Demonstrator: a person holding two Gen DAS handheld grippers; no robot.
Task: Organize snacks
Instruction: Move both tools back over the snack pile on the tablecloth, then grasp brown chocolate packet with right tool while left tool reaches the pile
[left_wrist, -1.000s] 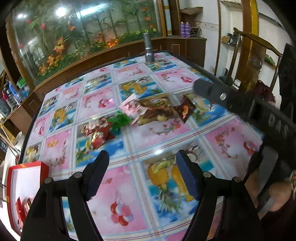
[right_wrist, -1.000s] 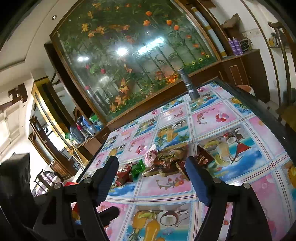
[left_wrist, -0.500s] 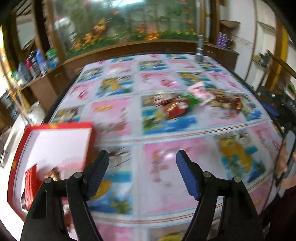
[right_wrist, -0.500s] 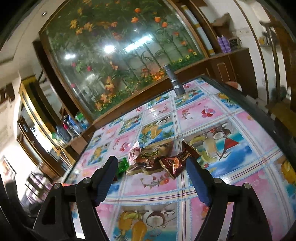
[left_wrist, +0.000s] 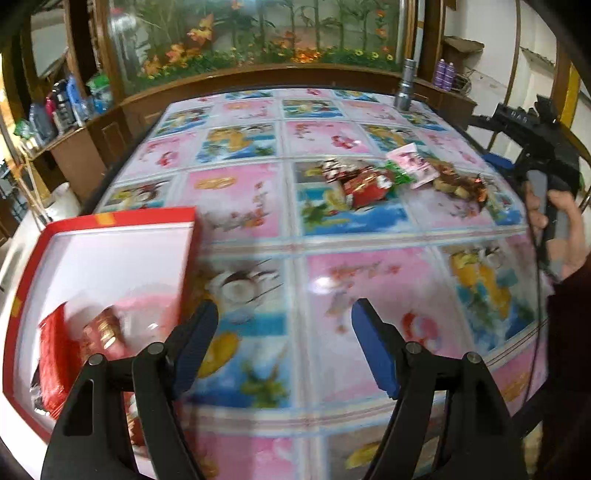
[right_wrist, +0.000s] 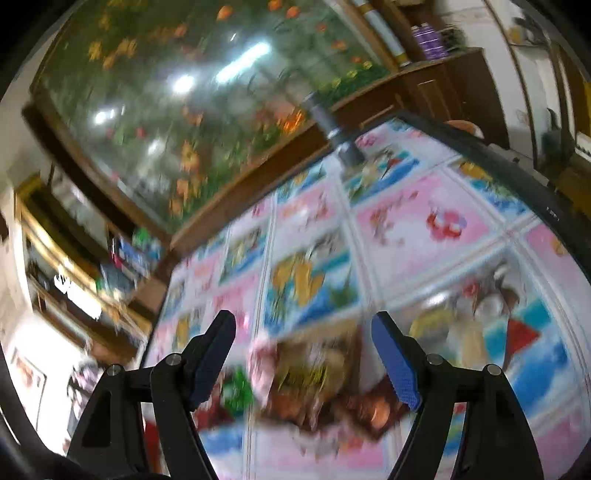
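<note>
A loose pile of snacks lies mid-table: a red packet (left_wrist: 364, 184), a green one (left_wrist: 397, 175), a pink one (left_wrist: 412, 162) and a brown one (left_wrist: 458, 184). At the table's left corner stands a red box (left_wrist: 122, 219) with a white inside, holding red packets (left_wrist: 59, 354). My left gripper (left_wrist: 284, 314) hovers open and empty over the table, just right of that box. My right gripper (right_wrist: 303, 325) is open above the pile. The brown packet (right_wrist: 314, 373) and the pink packet (right_wrist: 264, 362) appear blurred between its fingers, with nothing gripped.
A metal cylinder (left_wrist: 406, 86) stands at the table's far edge. A hand (left_wrist: 569, 225) holds the right tool at the table's right side. Wooden cabinets and a large flower display ring the table. The tabletop (left_wrist: 240, 199) is glossy with fruit pictures.
The left gripper swung left, away from the snack pile and over to the red box. The right gripper moved in close over the pile and rolled.
</note>
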